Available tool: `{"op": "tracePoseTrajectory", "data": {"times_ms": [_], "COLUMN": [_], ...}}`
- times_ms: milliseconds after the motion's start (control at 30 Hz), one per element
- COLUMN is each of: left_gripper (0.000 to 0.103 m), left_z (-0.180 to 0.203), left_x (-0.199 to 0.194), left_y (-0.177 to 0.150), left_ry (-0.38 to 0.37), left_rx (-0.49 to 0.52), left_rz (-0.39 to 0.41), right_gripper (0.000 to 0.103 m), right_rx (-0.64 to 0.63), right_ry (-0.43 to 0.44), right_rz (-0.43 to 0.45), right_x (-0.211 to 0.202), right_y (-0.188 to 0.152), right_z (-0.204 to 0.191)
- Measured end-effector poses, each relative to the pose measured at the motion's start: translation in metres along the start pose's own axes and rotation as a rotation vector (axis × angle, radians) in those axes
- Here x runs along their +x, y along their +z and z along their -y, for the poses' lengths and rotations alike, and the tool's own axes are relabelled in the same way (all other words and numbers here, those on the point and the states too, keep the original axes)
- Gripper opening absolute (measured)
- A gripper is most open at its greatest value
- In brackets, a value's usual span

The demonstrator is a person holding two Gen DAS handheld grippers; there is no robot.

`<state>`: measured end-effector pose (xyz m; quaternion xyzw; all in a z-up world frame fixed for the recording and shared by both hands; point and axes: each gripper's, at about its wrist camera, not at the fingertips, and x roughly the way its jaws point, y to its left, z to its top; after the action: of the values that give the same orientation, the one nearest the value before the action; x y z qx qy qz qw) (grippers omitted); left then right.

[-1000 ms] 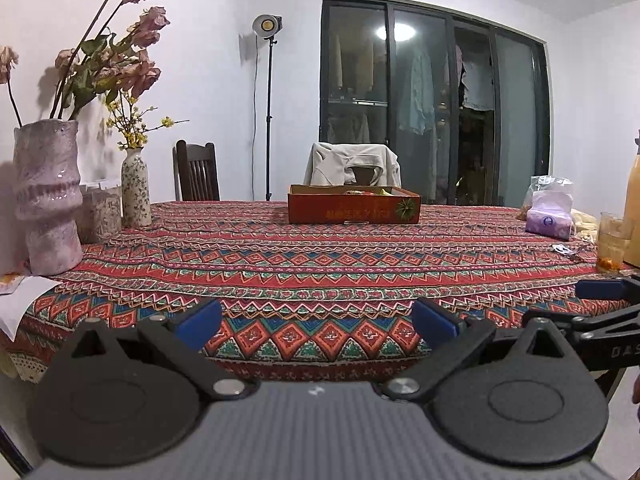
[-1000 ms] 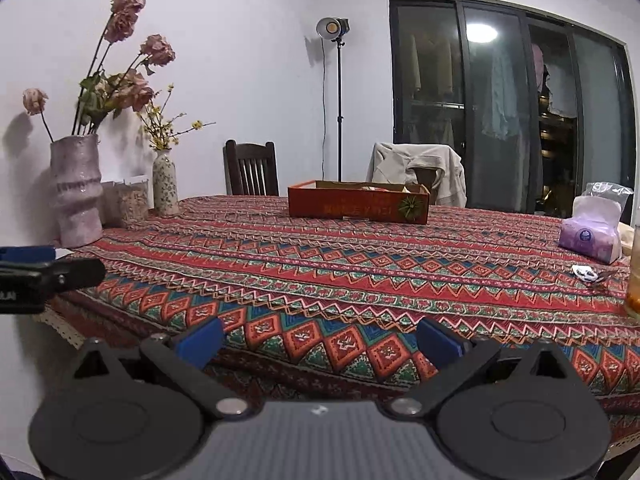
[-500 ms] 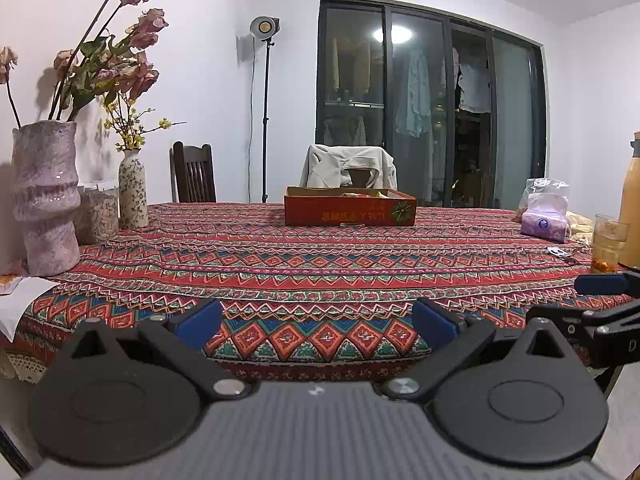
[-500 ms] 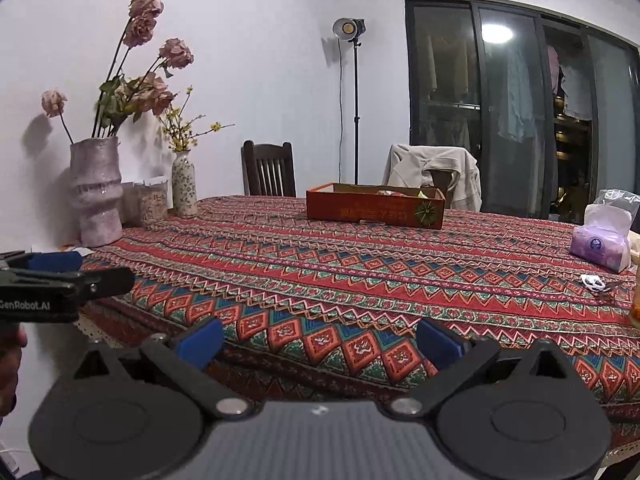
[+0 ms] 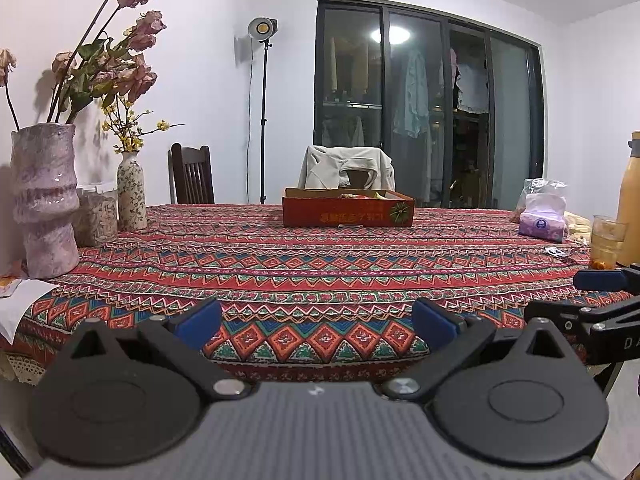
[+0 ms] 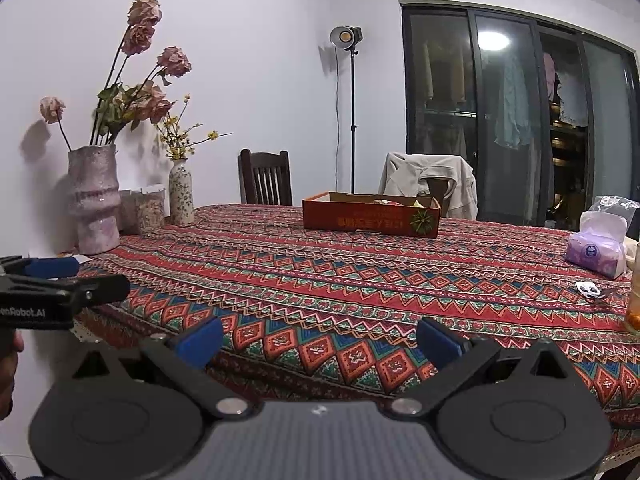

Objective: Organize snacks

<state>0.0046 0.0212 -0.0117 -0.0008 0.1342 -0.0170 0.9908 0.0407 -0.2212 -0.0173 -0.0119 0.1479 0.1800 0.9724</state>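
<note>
At the far left of the table (image 5: 320, 272), by the wall, a tall mottled vase (image 5: 44, 200) holds dried roses, with a squat container (image 5: 96, 220) and a slim flowered vase (image 5: 131, 192) of yellow sprigs just beside it. A sheet of white paper (image 5: 20, 308) lies at the near left corner of the patterned tablecloth. The left hand-held gripper (image 5: 316, 322) hovers off the near edge of the table with its blue-padded fingers spread wide, nothing between them. Behind the table stand a dark wooden chair (image 5: 192, 180) and a light stand (image 5: 262, 112). Toward the far side, about mid-table, sits the shallow red cardboard tray (image 5: 348, 214); snack wrappers seem to lie inside, though only their tops show over the rim. A second chair draped with a pale garment (image 5: 346, 168) stands behind it. The right hand-held gripper (image 6: 320, 342) also hangs off the near edge, fingers wide apart and empty. At the right are a purple tissue pack (image 6: 596, 250), a small wrapper (image 6: 588, 290), a glass (image 5: 608, 242) and an orange bottle (image 5: 630, 200).
</note>
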Motion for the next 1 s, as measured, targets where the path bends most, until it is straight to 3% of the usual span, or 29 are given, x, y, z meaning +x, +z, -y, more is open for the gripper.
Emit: {"op": "tracePoseTrajectory", "data": {"times_ms": [1000], "left_gripper": [0.103], "left_z": [-0.0016], "left_x": [-0.0052], "left_y": [0.0034], "left_ry": [-0.003], "left_rx": [0.003], "left_rz": [0.020], "right_gripper": [0.103], "right_rx": [0.008], "right_ry": [-0.019], "right_rz": [0.048], "right_x": [-0.0092], "right_y": [0.0001], "right_z": [0.0031]}}
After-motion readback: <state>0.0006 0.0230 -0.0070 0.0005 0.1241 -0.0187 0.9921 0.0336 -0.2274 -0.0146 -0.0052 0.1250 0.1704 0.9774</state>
